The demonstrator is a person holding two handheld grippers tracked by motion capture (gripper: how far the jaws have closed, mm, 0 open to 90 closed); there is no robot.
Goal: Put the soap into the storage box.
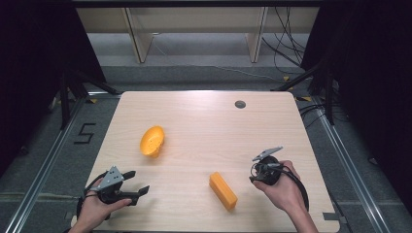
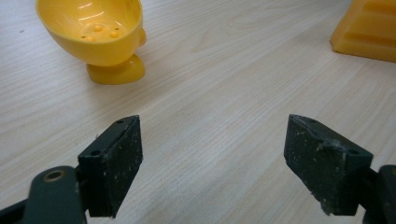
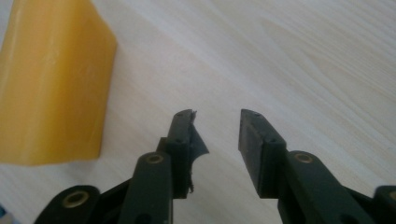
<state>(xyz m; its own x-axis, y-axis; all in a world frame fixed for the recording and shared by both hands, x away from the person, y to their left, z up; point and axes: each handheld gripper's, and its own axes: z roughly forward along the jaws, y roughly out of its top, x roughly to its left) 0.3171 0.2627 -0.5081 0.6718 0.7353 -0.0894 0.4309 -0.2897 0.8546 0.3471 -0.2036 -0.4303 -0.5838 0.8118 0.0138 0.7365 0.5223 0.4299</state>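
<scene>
The orange block (image 1: 223, 191) sits lower middle of the high view, flat on the counter (image 1: 204, 121), with the yellow cup (image 1: 152, 141) tipped on its side up and to the left, well apart from it. Right hand-held gripper (image 1: 260, 162) hangs right of the block, jaws narrow with just a small gap and nothing between them. Left hand-held gripper (image 1: 136, 183) is at lower left, jaws spread wide over bare wood, empty too.
</scene>
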